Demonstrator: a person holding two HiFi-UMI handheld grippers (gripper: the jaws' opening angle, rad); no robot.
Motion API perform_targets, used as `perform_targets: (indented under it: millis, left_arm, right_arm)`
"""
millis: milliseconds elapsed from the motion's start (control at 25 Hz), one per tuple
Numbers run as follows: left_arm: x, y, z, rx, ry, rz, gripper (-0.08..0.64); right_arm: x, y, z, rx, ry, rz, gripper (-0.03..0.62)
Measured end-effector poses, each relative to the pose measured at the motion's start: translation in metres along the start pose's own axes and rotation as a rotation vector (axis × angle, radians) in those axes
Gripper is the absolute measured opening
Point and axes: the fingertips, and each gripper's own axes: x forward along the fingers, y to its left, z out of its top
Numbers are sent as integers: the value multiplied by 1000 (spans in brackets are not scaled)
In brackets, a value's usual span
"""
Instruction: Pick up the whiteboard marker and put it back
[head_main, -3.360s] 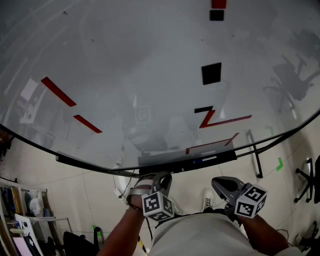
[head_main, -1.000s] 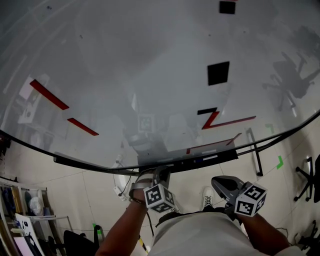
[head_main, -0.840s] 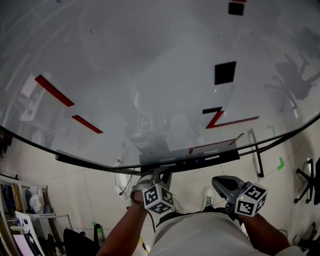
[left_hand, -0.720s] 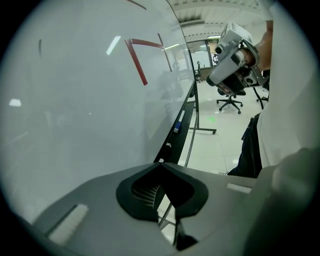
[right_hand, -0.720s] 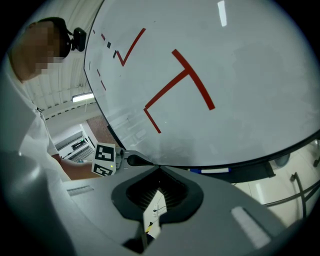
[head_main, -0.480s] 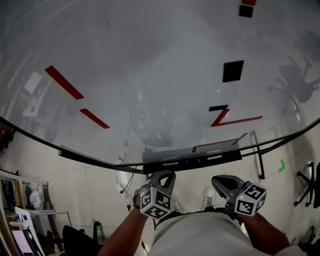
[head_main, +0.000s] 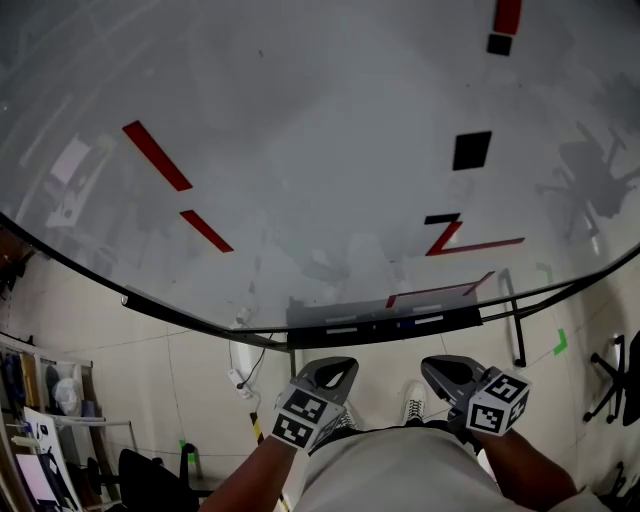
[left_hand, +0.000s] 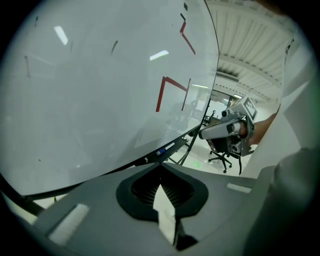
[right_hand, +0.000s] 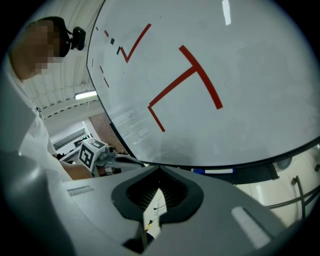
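Note:
A whiteboard marker (head_main: 421, 321) with a blue end lies on the black tray (head_main: 300, 335) under the whiteboard (head_main: 320, 120). It also shows as a white marker (left_hand: 161, 151) in the left gripper view and as the marker (right_hand: 216, 171) in the right gripper view. My left gripper (head_main: 334, 369) is shut and empty, held low, below the tray and apart from it. My right gripper (head_main: 442, 369) is shut and empty too, level with the left one. Each gripper appears in the other's view: the right gripper (left_hand: 209, 132) and the left gripper (right_hand: 122, 161).
The board carries red strokes (head_main: 156, 155) and black squares (head_main: 471, 150). Its stand leg (head_main: 511, 315) reaches the tiled floor at right, near green floor tape (head_main: 559, 342) and an office chair (head_main: 612, 375). Shelving (head_main: 45, 395) stands at lower left. A white shoe (head_main: 414, 401) is below.
The left gripper has drawn back and down, away from the tray. The head view has swung so the board's marks sit further right. The right gripper stays put.

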Motion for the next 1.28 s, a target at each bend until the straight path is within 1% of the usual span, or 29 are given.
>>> perform_targets:
  millis: [80,200,280,360,440,560,720,800,880,1000,1120,1280]
  left_arm:
    - [-4,-2,2,-62,-32,-25,17]
    - [-11,-10,11,-173,-99,-91,17]
    - [-15,-13,15,-200,-124,-109,17]
    - [-17,-13,16,-197,-133,-110,17]
    - [-20,-15,18,-215,-147,-129,17]
    - [-27,-20,25,-286,-192,-197,17]
    - [-40,-26,37,-403,-256,-310,17]
    - [-46,-27,39,-437,-271,-349,17]
    - [-50,-26,37,-439,-269,-368,17]
    - [-53,-24,33,-403,-254,-373,17]
    - [-57,-26,31,-368,-242,-386,17]
    - [-61,-40,25,-310,-235,-394,17]
  right_arm:
    - [0,2,-1,1,1,0,2]
    - [0,4,0,3,-3,-2,2]
    - [0,5,-1,6,-5,-1,2]
    - [1,7,-2,14,-9,1,2]
    - [2,9,-1,18,-13,-4,2]
    - [2,12,1,34,-24,-13,2]
    - [3,18,3,93,-57,-20,2]
    - [4,22,2,113,-72,-25,2]
    - [5,26,-1,115,-81,-43,2]
    - [5,30,0,113,-102,-84,2]
    - [1,38,2,115,-128,-107,2]
    - [-9,46,0,30,-115,-126,2]
